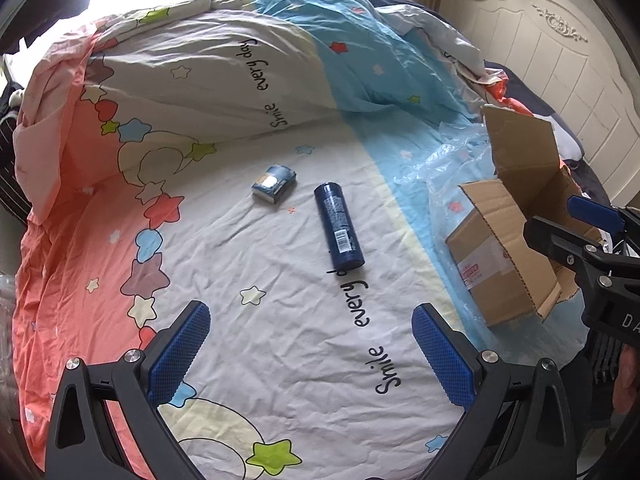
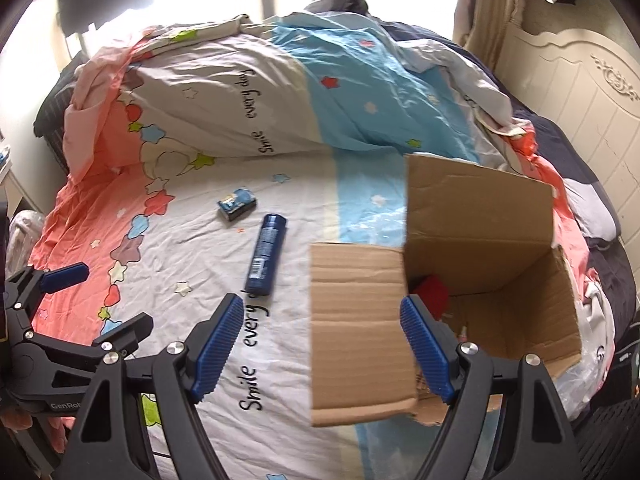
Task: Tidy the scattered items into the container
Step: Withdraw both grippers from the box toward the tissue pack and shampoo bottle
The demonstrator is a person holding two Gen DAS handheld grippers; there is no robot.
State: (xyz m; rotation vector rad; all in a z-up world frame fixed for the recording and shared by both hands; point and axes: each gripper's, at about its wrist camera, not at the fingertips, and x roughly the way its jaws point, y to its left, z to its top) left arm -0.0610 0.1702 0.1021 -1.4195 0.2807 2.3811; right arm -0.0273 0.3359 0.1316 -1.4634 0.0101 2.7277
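Observation:
A dark blue cylindrical bottle (image 1: 339, 226) (image 2: 266, 254) lies on its side on the star-print bedsheet. A small blue packet (image 1: 275, 183) (image 2: 237, 204) lies just beyond it to the left. An open cardboard box (image 1: 504, 256) (image 2: 532, 300) stands on the right with its flaps up; a red item (image 2: 431, 294) sits inside it. My left gripper (image 1: 312, 354) hangs open above the sheet, short of the bottle, with nothing between its fingers. My right gripper (image 2: 322, 350) is open over the box's near flap and holds nothing. Each gripper shows at the edge of the other's view.
A bunched duvet (image 1: 224, 80) rises behind the items. Clear plastic wrap (image 1: 448, 168) lies under and beside the box. A cream headboard (image 1: 552, 60) stands at the right. The bed's left edge drops off past the pink border (image 1: 60, 280).

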